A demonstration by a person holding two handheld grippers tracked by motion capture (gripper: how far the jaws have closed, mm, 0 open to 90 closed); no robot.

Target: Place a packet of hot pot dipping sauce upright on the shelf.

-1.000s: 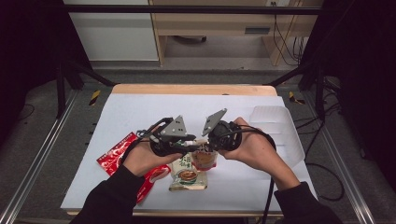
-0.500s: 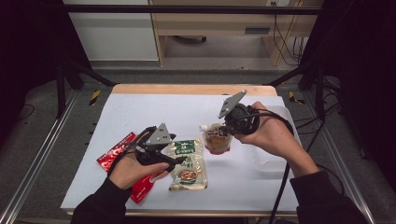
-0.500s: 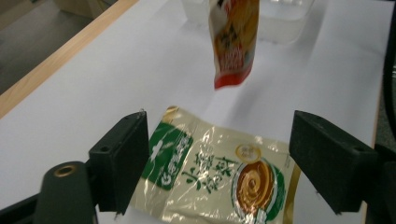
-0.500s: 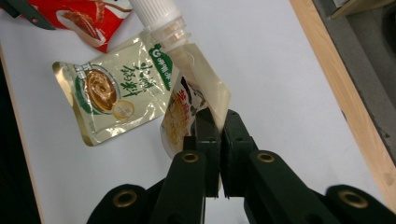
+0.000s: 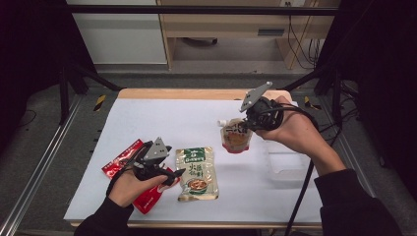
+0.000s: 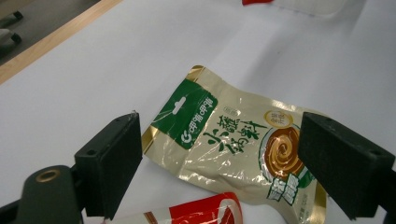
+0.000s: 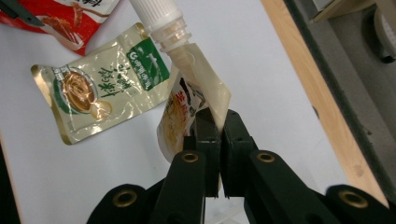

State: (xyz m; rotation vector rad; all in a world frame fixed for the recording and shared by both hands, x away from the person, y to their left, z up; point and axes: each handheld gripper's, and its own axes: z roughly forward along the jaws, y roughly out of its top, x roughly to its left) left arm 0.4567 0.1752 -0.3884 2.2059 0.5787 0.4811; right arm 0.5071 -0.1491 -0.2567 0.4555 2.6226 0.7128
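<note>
Now the right hand-held gripper (image 5: 244, 124) is clamped on the edge of the spouted pouch (image 5: 236, 136), holding it lifted over the right half of the worktop (image 5: 162, 123). Lower left, the left hand-held gripper (image 5: 178, 173) hangs with jaws spread wide, and the green-topped sachet (image 6: 229, 148) lies flat just ahead, long axis running across the gap.

The premises were a laboratory recording station. A white-covered table (image 5: 162, 123) stood inside a black metal frame (image 5: 74, 73), with dark curtains either side, cables (image 5: 295, 39) trailing at a wooden bench (image 5: 221, 24), and grey carpet.
</note>
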